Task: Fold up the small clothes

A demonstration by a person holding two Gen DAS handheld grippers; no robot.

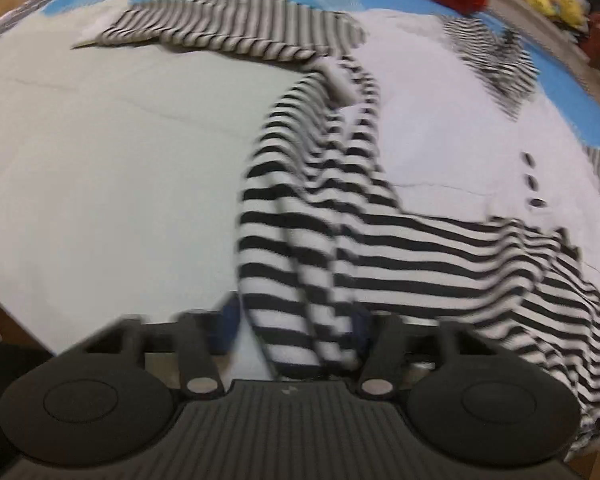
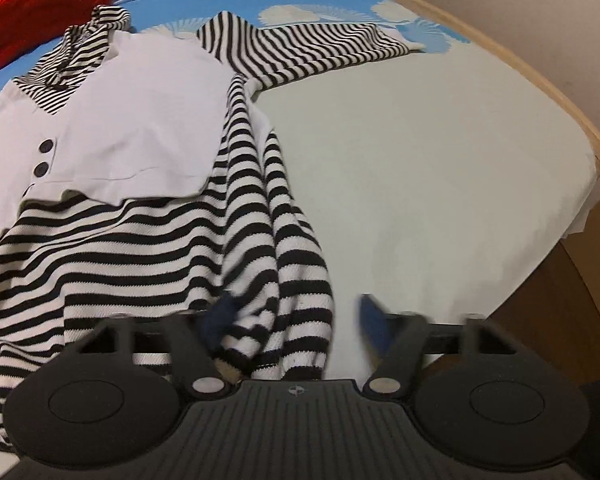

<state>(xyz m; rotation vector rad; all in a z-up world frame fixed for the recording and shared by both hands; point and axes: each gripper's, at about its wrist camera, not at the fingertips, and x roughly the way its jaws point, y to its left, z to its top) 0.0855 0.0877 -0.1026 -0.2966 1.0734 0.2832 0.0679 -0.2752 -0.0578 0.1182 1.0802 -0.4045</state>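
Left wrist view: mostly pale bed sheet [image 1: 100, 180], blue print along the far edge. Spread over it, striped garment [image 1: 440, 248] with a white front panel [image 1: 460, 152] (dark buttons down it), collar far, hem near. Left sleeve [image 1: 228, 36] stretched flat at the far left, right sleeve [image 2: 320, 52] likewise at the far right. Bunched side folds running from far to near, one into each claw.

Left gripper [image 1: 294, 324]: narrow, seemingly pinched on the near end of the left fold, though too blurred to judge depth of bite. Right gripper [image 2: 296, 316]: half wide, right fold between the fingers, touching one pad only, other pad clear of it over bare sheet.

Risks from here, as a guess:
- Could leave the right hem corner behind and skew the fold, if lifted before a full bite on that side.
- Could shed lower layers of either bunch, if pinched on the top layer alone.
- Could drag the white panel or the flat sleeves off line, if pulled across fast.
- Could snag sheet along with cloth (soft bed underneath).
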